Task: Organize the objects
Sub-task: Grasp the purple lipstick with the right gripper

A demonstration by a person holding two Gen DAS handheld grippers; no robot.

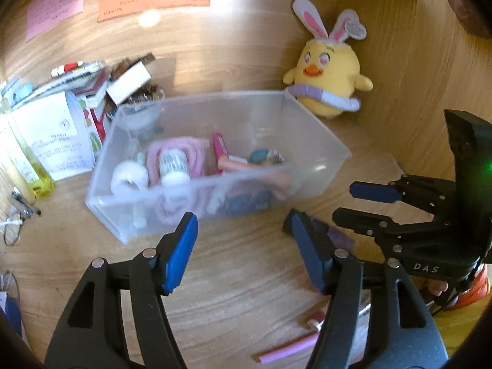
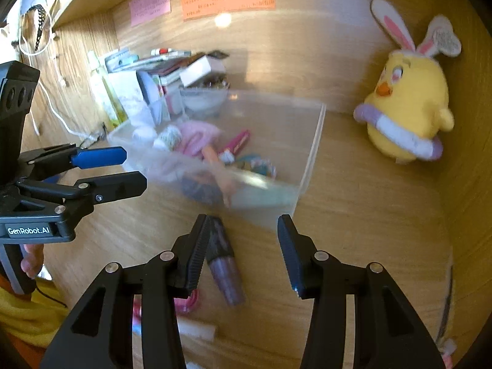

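Two grippers you hold hover over the wooden desktop (image 2: 353, 215), both with jaws apart and gripping nothing. Your right gripper (image 2: 243, 246) has a purple glitter tube (image 2: 226, 272) lying beside its left finger. Your left gripper (image 1: 243, 246) faces the clear plastic bin (image 1: 319, 144) of small toiletries. Beyond it, a yellow chick plush (image 1: 330, 73) sits in the desktop's far right corner.
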